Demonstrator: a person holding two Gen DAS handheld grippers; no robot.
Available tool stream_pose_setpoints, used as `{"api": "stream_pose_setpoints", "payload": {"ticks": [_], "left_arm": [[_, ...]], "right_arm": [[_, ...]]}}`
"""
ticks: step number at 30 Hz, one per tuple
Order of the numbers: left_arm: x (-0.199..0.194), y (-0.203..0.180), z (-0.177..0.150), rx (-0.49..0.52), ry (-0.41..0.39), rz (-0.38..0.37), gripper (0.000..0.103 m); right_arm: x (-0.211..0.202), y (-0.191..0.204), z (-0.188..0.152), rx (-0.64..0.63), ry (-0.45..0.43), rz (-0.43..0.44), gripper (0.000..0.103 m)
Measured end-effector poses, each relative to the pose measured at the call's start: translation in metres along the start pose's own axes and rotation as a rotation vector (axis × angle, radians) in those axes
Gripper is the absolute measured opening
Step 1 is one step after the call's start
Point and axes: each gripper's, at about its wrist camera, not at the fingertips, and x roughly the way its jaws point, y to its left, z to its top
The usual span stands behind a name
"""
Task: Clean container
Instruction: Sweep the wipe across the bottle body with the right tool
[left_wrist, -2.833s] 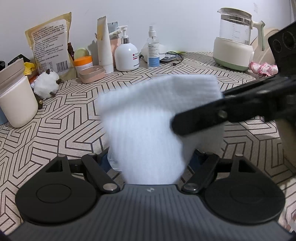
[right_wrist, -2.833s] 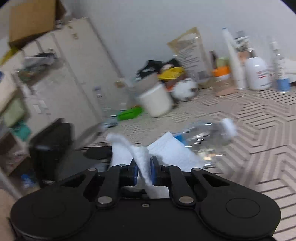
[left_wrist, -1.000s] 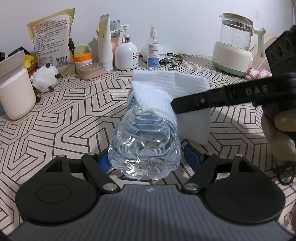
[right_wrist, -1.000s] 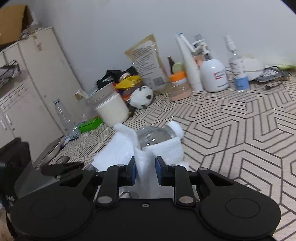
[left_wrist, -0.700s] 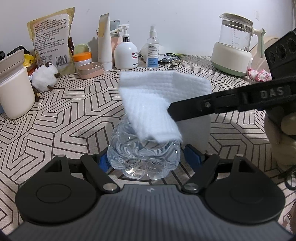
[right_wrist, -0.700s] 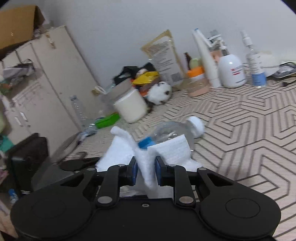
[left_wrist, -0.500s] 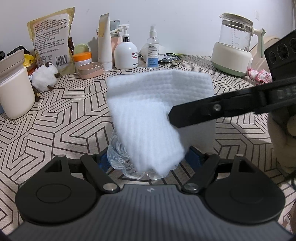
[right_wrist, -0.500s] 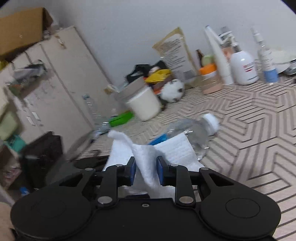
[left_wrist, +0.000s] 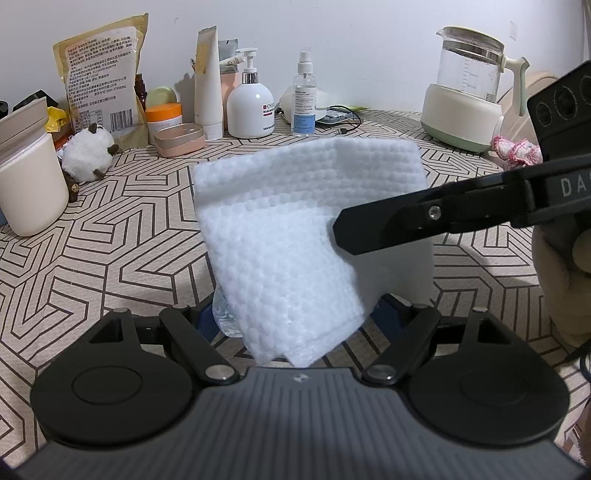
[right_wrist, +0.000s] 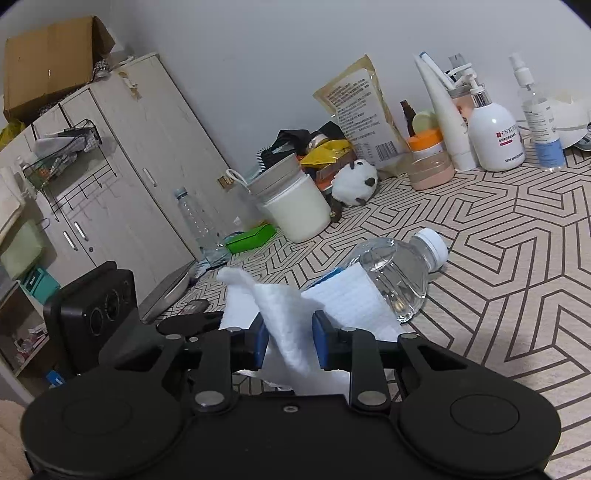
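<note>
A clear plastic bottle (right_wrist: 391, 269) with a white cap lies tilted above the patterned table, its base end between the jaws of my left gripper (left_wrist: 295, 314). Those jaws are opening, but their blue pads still hold the bottle. In the left wrist view only a sliver of the bottle (left_wrist: 223, 317) shows beside the left pad. A white textured cloth (left_wrist: 295, 240) drapes over the rest. My right gripper (right_wrist: 290, 339) is shut on a bunched fold of the cloth (right_wrist: 280, 306). One of its black fingers (left_wrist: 424, 221) reaches in from the right, across the cloth.
Along the wall stand a tan pouch (left_wrist: 99, 85), a pump bottle (left_wrist: 250, 110), a spray bottle (left_wrist: 304, 107) and a glass kettle (left_wrist: 461, 96). A white jar (left_wrist: 26, 192) and a plush sheep (left_wrist: 88, 155) sit at the left. A cabinet (right_wrist: 129, 166) stands beyond the table's edge.
The right gripper has drawn the cloth down the bottle from its neck toward its base. The bottle, plain to see a second ago, is now almost covered. The left gripper stayed put.
</note>
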Motion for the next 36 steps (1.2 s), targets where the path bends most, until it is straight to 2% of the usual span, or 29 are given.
{"api": "stream_pose_setpoints", "payload": {"ticks": [5, 8, 9, 10, 11, 17, 30, 36], "left_arm": [[0.000, 0.001, 0.000, 0.001, 0.000, 0.000, 0.080], [0.001, 0.001, 0.000, 0.001, 0.000, -0.004, 0.081], [0.001, 0.002, 0.000, 0.000, -0.001, -0.008, 0.081], [0.001, 0.002, 0.000, -0.003, -0.003, -0.014, 0.082], [0.001, 0.003, 0.000, -0.007, -0.004, -0.019, 0.082], [0.002, 0.005, 0.001, -0.012, -0.002, -0.023, 0.082], [0.003, 0.005, 0.001, -0.012, -0.002, -0.024, 0.083], [0.003, 0.006, 0.001, -0.012, -0.001, -0.023, 0.084]], "right_arm": [[-0.001, -0.004, 0.001, 0.018, -0.002, -0.005, 0.025], [-0.001, -0.006, 0.001, 0.015, -0.011, -0.056, 0.026], [0.000, -0.008, 0.001, 0.009, -0.010, -0.113, 0.029], [-0.001, -0.010, 0.001, 0.020, -0.017, -0.142, 0.038], [-0.001, -0.013, 0.002, 0.036, -0.019, -0.153, 0.040], [-0.001, -0.015, 0.003, 0.012, -0.035, -0.254, 0.040], [0.002, -0.010, 0.001, -0.029, -0.003, -0.262, 0.038], [0.002, -0.006, 0.000, -0.029, 0.022, -0.187, 0.037]]}}
